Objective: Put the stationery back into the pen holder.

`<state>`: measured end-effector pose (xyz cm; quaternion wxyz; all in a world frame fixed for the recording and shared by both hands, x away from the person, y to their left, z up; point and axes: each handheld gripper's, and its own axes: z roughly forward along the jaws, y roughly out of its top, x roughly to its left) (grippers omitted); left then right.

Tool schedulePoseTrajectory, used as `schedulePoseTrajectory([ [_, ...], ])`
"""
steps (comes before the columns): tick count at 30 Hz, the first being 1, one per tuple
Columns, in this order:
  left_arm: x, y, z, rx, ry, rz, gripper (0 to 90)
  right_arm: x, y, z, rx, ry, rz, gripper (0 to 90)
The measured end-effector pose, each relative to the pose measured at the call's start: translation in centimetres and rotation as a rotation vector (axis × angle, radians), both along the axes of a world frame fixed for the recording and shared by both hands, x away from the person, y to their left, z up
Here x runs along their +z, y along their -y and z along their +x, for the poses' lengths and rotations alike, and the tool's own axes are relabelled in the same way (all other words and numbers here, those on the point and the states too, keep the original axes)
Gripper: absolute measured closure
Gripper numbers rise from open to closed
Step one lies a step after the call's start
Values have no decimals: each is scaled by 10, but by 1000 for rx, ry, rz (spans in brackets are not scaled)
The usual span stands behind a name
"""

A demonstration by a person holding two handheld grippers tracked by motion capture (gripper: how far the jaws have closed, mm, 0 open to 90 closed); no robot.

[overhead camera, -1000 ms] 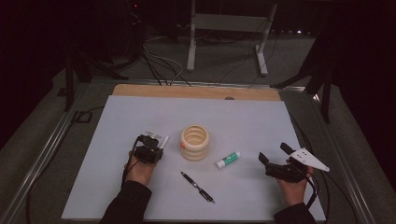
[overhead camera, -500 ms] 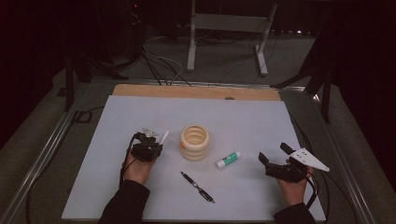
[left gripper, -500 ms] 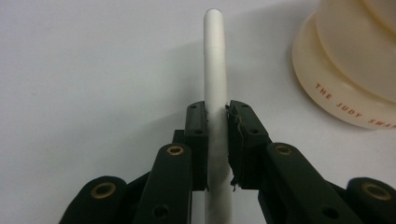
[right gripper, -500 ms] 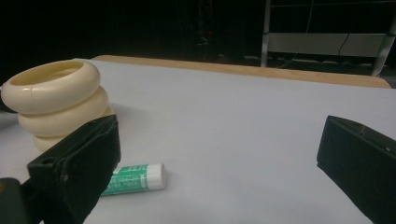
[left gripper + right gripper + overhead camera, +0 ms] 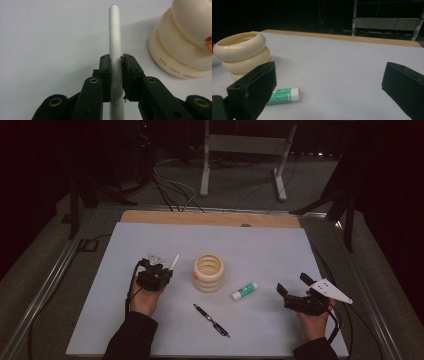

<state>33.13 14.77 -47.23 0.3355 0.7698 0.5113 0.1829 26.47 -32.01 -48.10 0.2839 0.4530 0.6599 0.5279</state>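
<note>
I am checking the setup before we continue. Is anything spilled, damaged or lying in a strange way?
Nothing stands out. The cream ringed holder stands upright; the black pen and glue stick lie flat, intact.

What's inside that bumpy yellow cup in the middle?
From above, the ringed cream cup looks hollow, with nothing sticking out of it. Its bottom is too dim to see. The white stick is outside it, pinched in the left gripper.

The left gripper (image 5: 159, 261) is held low over the table, its jaws clamped on a white pen (image 5: 115, 47). The right gripper (image 5: 295, 290) is held at the table's right, jaws spread wide apart.
</note>
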Motion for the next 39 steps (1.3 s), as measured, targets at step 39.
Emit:
schedulePoseTrajectory([
  [39, 44, 4, 5, -49, 177, -77, 794, 0, 0, 0, 4, 3, 5, 2],
])
